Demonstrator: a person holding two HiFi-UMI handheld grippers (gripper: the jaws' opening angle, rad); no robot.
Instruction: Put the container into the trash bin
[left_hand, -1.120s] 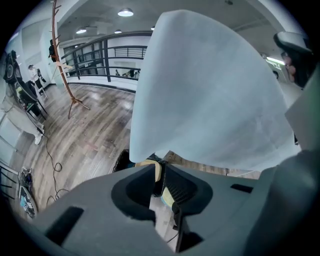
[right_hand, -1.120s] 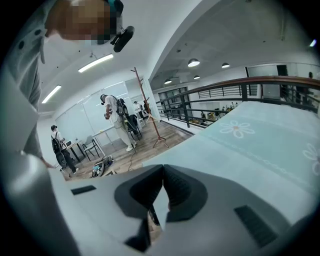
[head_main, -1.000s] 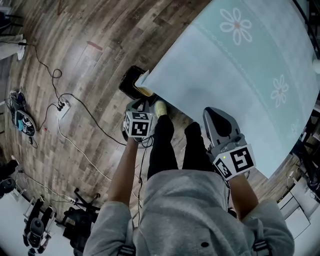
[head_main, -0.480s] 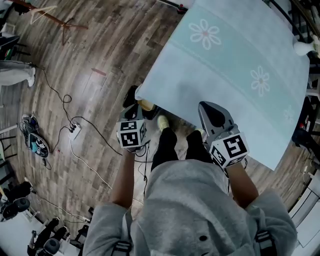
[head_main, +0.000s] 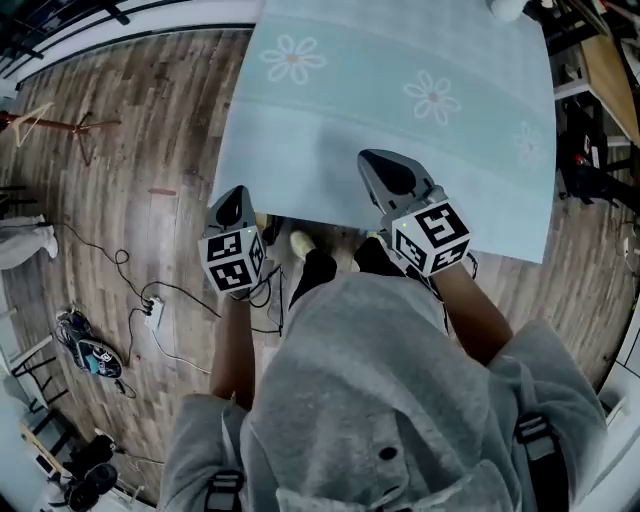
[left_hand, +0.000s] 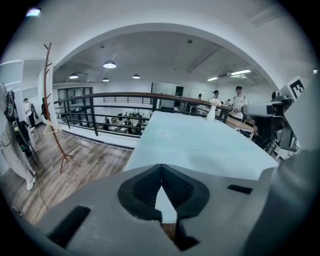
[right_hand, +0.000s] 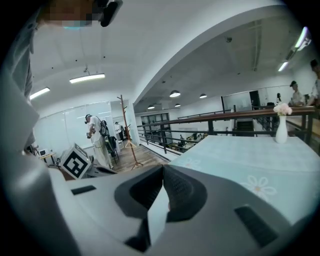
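Seen from above in the head view, a person in a grey hooded top (head_main: 380, 400) stands at the near edge of a table (head_main: 400, 150) covered in pale blue cloth printed with daisies. The left gripper (head_main: 234, 194) sits at centre left, over the table's corner. The right gripper (head_main: 368, 158) sits at centre right, over the cloth. Only this view shows the wooden floor (head_main: 150, 150), with a power strip (head_main: 152, 312) and trailing cables at lower left.

The left gripper view shows what the head view does not: the left gripper (left_hand: 161, 171) has its jaws pressed together with nothing between them. Beyond it are a railing (left_hand: 100, 100) and a coat stand (left_hand: 50, 110).

In the right gripper view, the right gripper (right_hand: 162, 170) is likewise closed and empty. A white vase (right_hand: 281, 129) stands on the table at the far right, and the left gripper's marker cube (right_hand: 75, 161) is at lower left.

Neither the container nor the trash bin can be made out in any view.
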